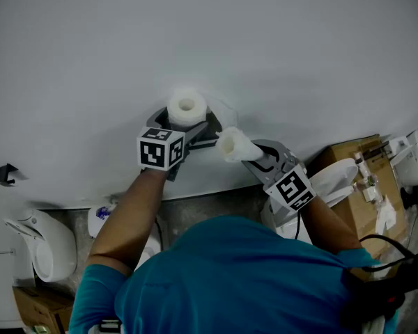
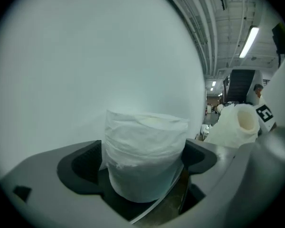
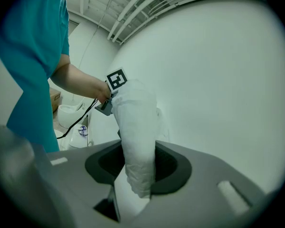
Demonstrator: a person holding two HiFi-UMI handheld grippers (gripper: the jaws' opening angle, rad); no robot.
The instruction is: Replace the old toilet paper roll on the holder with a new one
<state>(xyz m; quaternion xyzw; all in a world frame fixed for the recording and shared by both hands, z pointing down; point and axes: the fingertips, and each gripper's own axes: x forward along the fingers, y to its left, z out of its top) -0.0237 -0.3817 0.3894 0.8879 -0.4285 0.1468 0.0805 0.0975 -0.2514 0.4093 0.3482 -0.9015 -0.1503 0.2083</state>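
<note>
Left hand-held gripper (image 1: 186,125) is at the far white wall (image 1: 279,33), jaws spread as wide as they go, one either side of a toilet paper roll (image 2: 146,151). I see no squeeze on the paper, so I read it as open around the roll, not gripping. The roll stands with its core hole facing up toward the head camera. The holder behind it I cannot make out clearly, so I cannot tell whether the roll sits on it.

Over to the right hand-held gripper (image 3: 137,167), just beside it: jaws part-closed and clamped on a squashed roll (image 3: 135,122), pinched into a narrow shape with the open core end pointing toward the left gripper. Which of the two is the old one I cannot tell.

Handling, by my judgement: both are light and very soft. The squashed one shows how easily the paper gives under the pads. Best hold is across the outer wall at mid-height with a gentle close, enough to stop slipping but not enough to collapse the core, which must stay round to slide onto a holder. A loose tail could unwind.

Writing? None readable on either roll; only the black-and-white square markers on each marker cube (image 1: 160,149).
</note>
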